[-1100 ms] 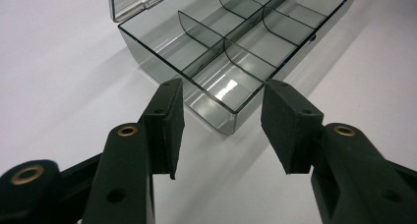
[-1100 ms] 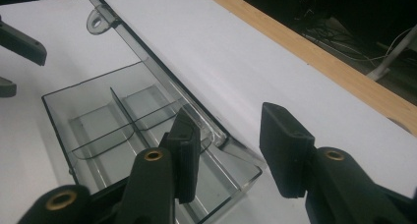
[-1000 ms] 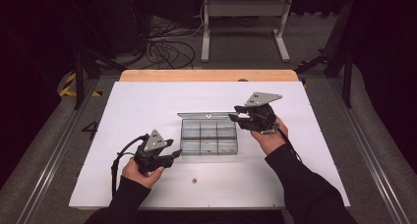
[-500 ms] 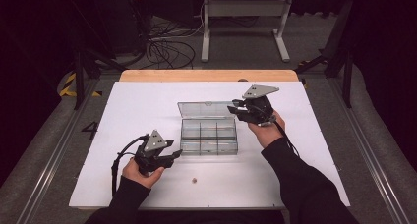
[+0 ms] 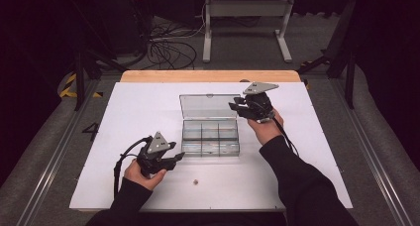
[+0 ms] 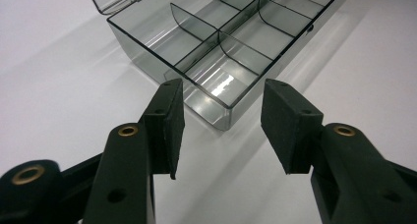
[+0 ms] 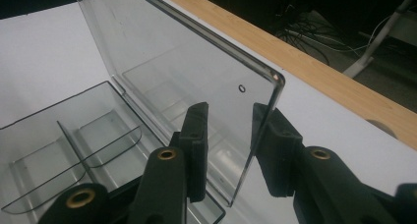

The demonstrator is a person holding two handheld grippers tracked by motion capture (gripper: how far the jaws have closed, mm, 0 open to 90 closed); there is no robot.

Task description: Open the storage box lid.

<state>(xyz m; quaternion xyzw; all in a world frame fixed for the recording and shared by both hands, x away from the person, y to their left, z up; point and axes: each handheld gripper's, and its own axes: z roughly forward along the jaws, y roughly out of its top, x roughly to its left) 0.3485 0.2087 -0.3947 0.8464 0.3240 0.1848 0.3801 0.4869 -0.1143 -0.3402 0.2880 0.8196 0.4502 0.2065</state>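
One clear compartment box [image 5: 210, 136] sits at the centre of the high view on the white table sheet [image 5: 129, 112], its six compartments showing, with its lid [image 5: 208, 106] swung up and leaning toward the top of the frame. In the right gripper view I see the lid [image 7: 187, 71] standing nearly upright, its free edge running between my two jaws. The right gripper [image 5: 236, 108] reaches in from the right of the high view, jaws pointing left at the lid's right edge. Its jaws have just been closing, with the lid's edge between them, and a gap is visible on both sides of the plastic, so I read them as narrow but not pressing. My right hand [image 5: 265, 127] holds it raised, the forearm running down to the lower right.

The left gripper [image 5: 179, 158] lies low at the lower left of the box, jaws pointing right at its near corner. In the left gripper view its jaws stand half apart with nothing between them; the box corner [image 6: 216, 101] is just beyond the tips.

A black "4" [image 5: 92, 131] is marked at the left edge of the table. A small dark speck [image 5: 196, 182] lies below the box.
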